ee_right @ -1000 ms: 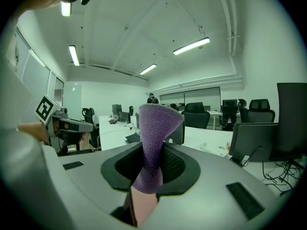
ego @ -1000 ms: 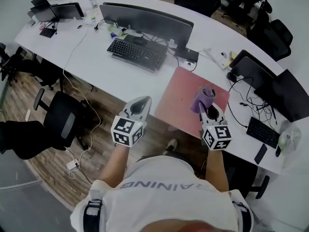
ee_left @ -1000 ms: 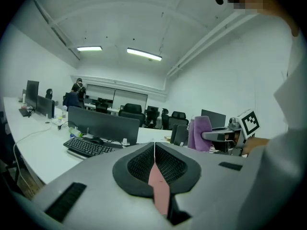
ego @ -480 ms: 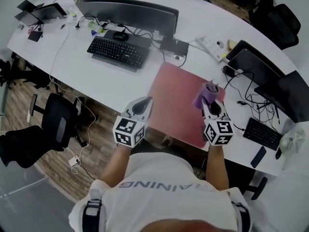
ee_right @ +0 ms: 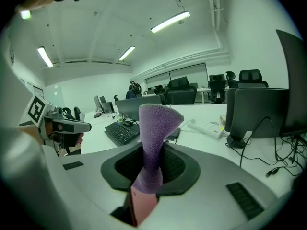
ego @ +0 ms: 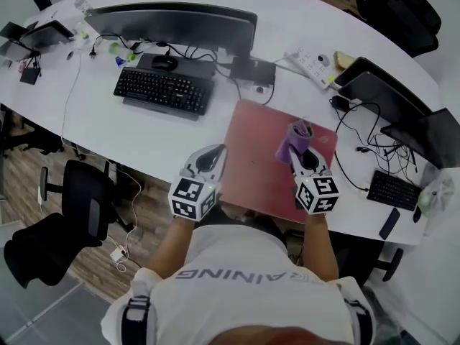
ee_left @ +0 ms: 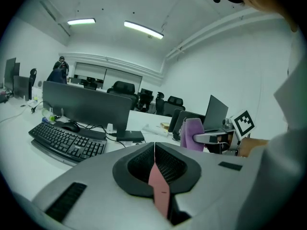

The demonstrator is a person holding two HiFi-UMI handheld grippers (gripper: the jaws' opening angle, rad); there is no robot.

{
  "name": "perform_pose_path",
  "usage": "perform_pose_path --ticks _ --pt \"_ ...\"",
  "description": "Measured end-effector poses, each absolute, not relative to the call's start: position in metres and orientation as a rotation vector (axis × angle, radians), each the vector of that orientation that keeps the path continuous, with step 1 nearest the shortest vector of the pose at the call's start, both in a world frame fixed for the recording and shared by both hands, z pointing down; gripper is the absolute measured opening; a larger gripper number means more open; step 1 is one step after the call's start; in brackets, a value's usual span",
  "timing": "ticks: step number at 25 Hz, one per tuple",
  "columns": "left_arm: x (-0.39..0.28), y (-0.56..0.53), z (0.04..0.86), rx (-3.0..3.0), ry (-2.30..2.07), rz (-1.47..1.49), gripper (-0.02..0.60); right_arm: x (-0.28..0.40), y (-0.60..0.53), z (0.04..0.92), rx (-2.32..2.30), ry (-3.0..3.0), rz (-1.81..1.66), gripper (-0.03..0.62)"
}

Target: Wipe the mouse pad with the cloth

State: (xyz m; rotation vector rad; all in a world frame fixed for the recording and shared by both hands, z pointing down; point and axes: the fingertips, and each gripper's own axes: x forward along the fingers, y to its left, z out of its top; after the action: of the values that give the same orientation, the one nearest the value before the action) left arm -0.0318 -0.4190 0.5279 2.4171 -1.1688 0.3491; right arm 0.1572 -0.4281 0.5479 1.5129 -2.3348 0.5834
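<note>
A large red mouse pad lies at the near edge of the white desk. My right gripper hovers over the pad's right part, shut on a purple cloth that sticks up from its jaws; the right gripper view shows the cloth clamped between them. My left gripper hangs just off the pad's left edge, shut and empty. In the left gripper view its jaws meet, and the cloth shows to the right.
Behind the pad stand a wide monitor and a black keyboard with a mouse. A power strip, laptops and cables crowd the right side. An office chair stands on the floor at the left.
The view has shifted so the desk sits lower and the pad closer. The right gripper with the cloth now hangs farther in over the pad. The left gripper stays beside the pad's left edge.
</note>
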Motion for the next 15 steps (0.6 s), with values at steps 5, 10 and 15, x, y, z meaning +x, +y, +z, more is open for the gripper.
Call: perform_pose_path --ticks 5,10,15 --pt "-0.076 -0.466 0.539 2.422 -1.141 0.361 0.032 0.101 -0.465 0.571 1.477 -2.302 0.640 0.098" --pt "-0.121 -0.497 0.559 2.377 -1.146 0.384 0.032 0.031 -0.505 0.604 1.358 -2.316 0.702 0.100" --pt "-0.149 -0.512 0.576 2.331 -1.149 0.408 0.032 -0.018 -0.540 0.655 1.200 -2.250 0.843 0.099"
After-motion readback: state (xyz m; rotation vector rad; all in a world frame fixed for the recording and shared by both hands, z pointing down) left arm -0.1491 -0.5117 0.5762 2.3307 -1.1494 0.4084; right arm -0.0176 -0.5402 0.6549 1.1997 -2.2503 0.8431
